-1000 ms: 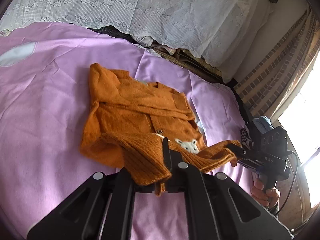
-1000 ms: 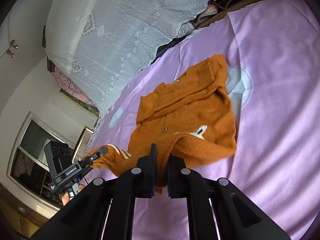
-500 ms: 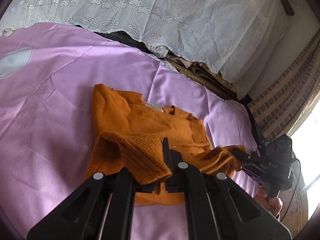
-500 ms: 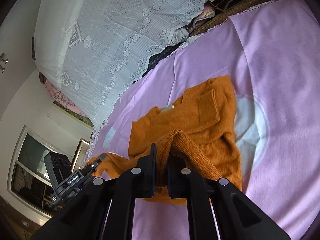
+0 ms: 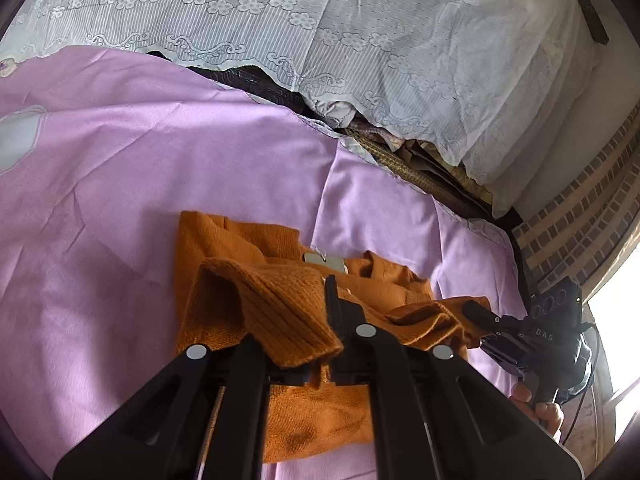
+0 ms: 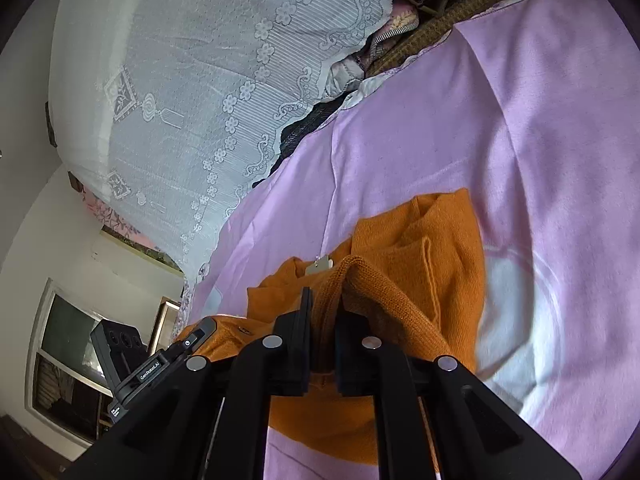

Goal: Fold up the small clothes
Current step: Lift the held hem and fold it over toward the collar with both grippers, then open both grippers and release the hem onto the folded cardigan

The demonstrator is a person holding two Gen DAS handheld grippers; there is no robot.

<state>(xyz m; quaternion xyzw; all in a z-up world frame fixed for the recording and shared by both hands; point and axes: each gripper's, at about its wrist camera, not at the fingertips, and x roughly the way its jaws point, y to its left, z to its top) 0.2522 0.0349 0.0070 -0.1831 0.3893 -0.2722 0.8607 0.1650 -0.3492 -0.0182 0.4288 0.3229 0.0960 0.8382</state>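
Observation:
A small orange knit cardigan [image 5: 256,248] lies on the purple sheet [image 5: 160,152]. Its lower hem is doubled over toward the collar, where a white label [image 5: 324,261] shows. My left gripper [image 5: 316,316] is shut on the ribbed hem and holds it above the collar area. My right gripper [image 6: 324,312] is shut on the other end of the hem; the cardigan [image 6: 448,248] lies under it. The right gripper also shows in the left wrist view [image 5: 480,314], and the left gripper in the right wrist view [image 6: 192,338].
A white lace cover [image 5: 320,40] drapes over pillows at the head of the bed, with dark bedding [image 5: 420,176] under its edge. A brick-pattern wall [image 5: 592,200] and a bright window are at the right. A window [image 6: 68,364] is at the left of the right wrist view.
Both grippers have carried the hem forward over the cardigan toward the collar, folding the lower half over the upper. The fox patch on the front is now covered.

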